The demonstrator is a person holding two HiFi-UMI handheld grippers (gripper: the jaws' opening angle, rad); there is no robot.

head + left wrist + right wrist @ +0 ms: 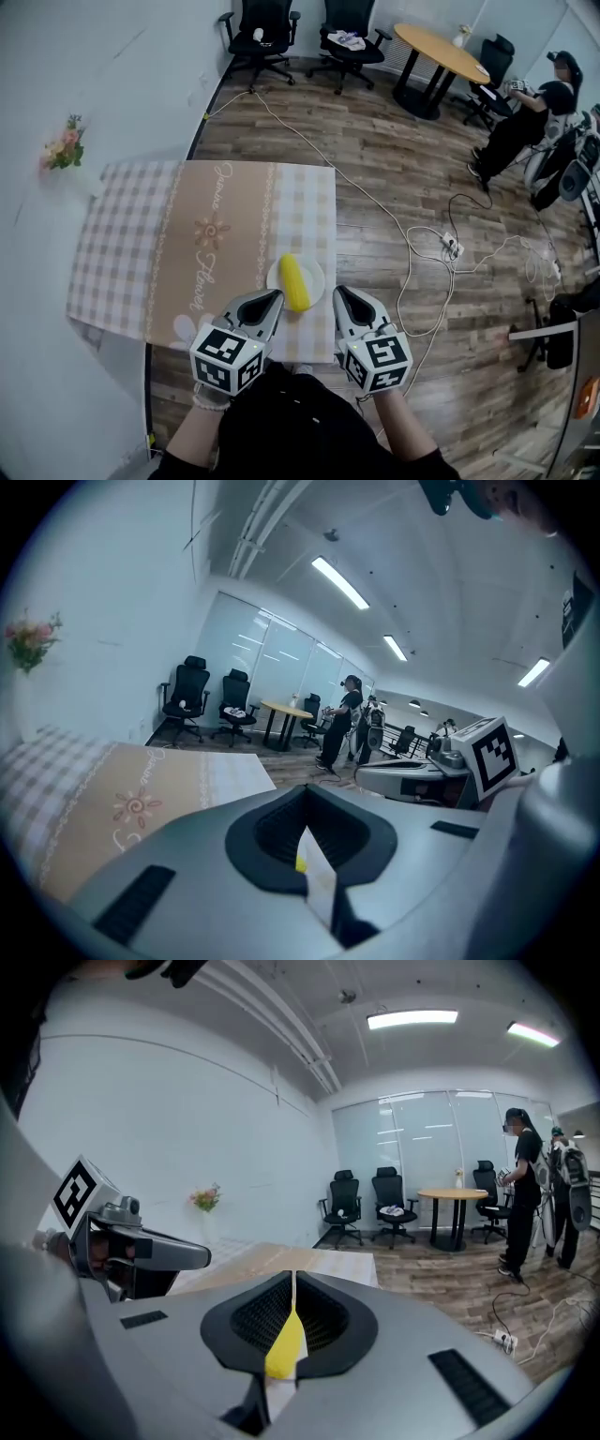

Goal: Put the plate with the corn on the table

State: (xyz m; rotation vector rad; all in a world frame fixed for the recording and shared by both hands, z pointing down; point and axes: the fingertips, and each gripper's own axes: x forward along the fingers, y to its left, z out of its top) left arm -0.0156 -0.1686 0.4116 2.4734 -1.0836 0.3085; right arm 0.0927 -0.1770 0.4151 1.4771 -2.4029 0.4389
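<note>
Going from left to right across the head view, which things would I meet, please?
First the flowers, then left gripper, corn on its plate, right gripper, power strip, person.

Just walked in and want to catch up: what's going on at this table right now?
A person holds a gripper in each hand, and both are clamped on a white plate carrying a yellow corn cob. The left gripper pinches the plate's left rim and the right gripper pinches its right rim. The plate is over the near edge of the table, which has a checked cloth on it. Whether it already rests there or is just above cannot be told.
</note>
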